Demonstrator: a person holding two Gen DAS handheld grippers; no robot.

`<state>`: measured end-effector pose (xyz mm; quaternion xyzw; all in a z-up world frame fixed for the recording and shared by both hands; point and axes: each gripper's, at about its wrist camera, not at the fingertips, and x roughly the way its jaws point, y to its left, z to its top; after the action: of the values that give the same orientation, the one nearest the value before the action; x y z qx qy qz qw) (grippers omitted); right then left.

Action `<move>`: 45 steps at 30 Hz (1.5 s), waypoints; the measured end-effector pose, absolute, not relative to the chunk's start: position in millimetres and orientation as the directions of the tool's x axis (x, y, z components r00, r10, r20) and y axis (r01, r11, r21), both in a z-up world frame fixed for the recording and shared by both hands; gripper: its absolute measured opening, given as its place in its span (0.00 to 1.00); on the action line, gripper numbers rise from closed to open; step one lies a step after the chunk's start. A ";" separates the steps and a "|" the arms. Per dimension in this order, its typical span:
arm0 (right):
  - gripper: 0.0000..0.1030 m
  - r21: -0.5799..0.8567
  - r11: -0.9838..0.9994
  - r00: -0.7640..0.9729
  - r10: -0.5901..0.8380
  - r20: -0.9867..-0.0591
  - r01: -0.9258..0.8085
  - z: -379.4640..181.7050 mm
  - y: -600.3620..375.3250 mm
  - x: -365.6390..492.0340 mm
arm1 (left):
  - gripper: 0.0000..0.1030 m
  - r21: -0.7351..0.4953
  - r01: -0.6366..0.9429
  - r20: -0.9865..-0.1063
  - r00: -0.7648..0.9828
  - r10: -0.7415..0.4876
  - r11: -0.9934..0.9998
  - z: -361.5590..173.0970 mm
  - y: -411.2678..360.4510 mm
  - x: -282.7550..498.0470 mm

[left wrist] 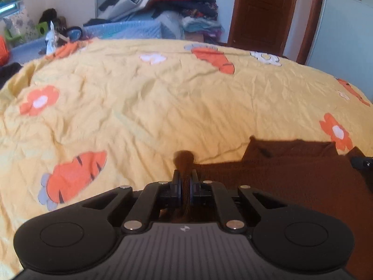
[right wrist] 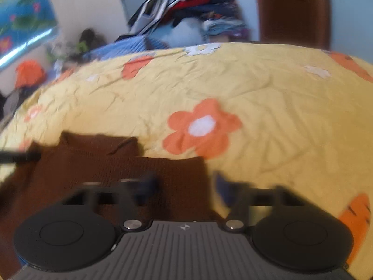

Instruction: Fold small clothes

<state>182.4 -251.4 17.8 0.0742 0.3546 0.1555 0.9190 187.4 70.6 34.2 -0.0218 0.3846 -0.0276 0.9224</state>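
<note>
A crumpled yellow bedspread (left wrist: 163, 98) printed with orange flowers and carrots covers the bed; stacked clothes (left wrist: 186, 7) rise behind it. The brown knit garment (left wrist: 291, 175) lies flat at the near edge — ribbed, with a square collar. The left gripper (left wrist: 184, 182) pinches a fold of it. The right gripper (right wrist: 184, 184) is blurred, its fingers spread over the knit's edge.
</note>
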 end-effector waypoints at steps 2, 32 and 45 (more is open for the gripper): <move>0.12 0.255 0.941 0.751 0.334 -0.569 -0.225 31.0 -257.1 175.5 | 0.06 -0.015 0.024 -0.656 0.754 -0.028 1.000 39.7 67.3 182.9; 0.98 -0.019 0.908 0.775 0.346 -0.529 -0.418 27.1 -175.8 13.9 | 0.65 0.130 0.163 -0.573 0.818 -0.060 0.978 28.9 0.0 35.3; 1.00 0.240 0.922 0.739 0.387 -0.552 -0.303 35.5 -242.3 -44.8 | 0.76 -0.088 -0.009 -0.596 0.802 -0.046 0.996 48.7 61.9 -34.3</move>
<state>-44.8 -242.3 35.5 0.0672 0.3103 0.1854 0.9300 -34.3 61.9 48.7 -0.0433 0.3148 -0.0099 0.9481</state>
